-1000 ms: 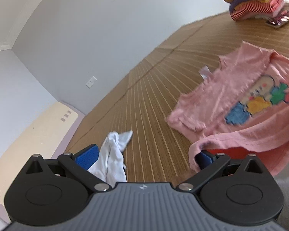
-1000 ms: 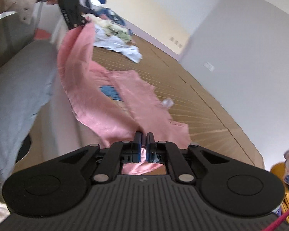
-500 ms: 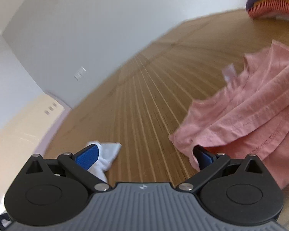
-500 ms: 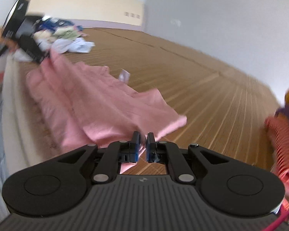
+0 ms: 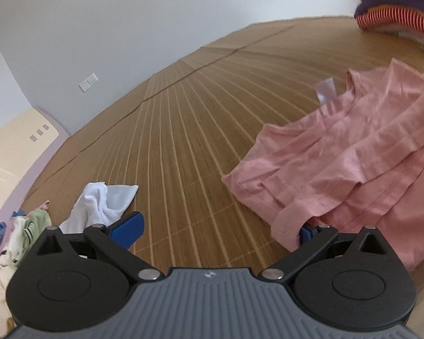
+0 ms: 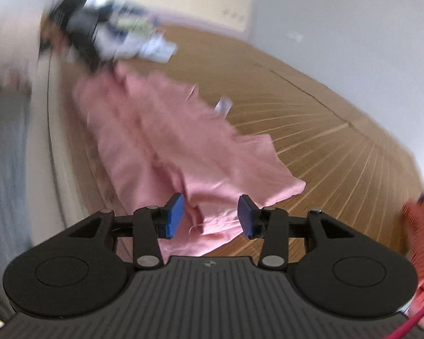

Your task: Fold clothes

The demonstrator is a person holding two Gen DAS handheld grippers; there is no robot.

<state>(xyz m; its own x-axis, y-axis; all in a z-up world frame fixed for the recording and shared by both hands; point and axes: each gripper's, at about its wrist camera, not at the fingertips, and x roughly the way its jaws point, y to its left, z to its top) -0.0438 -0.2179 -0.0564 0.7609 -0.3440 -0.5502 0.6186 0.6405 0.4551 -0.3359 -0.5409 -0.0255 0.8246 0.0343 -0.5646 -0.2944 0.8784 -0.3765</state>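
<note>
A pink T-shirt [image 5: 347,152] lies crumpled in folds on the bamboo mat [image 5: 183,130], a white tag at its collar. My left gripper [image 5: 217,228] is open wide; a fold of the shirt's hem drapes over its right finger [image 5: 306,233]. In the right wrist view the same pink T-shirt [image 6: 183,147] stretches away along the mat's near edge. My right gripper [image 6: 210,214] is open, jaws apart, just above the shirt's near end and holding nothing. That view is motion-blurred.
A white garment [image 5: 101,206] and a heap of mixed clothes [image 5: 11,237] lie at the left. A stack of folded clothes [image 5: 393,2] stands far right, also in the right wrist view [image 6: 421,226]. The mat edge [image 6: 56,141] runs along the left.
My right gripper has opened and let go of the pink shirt. The shirt has dropped from a lifted spread into a crumpled fold on the mat. Both views have swung.
</note>
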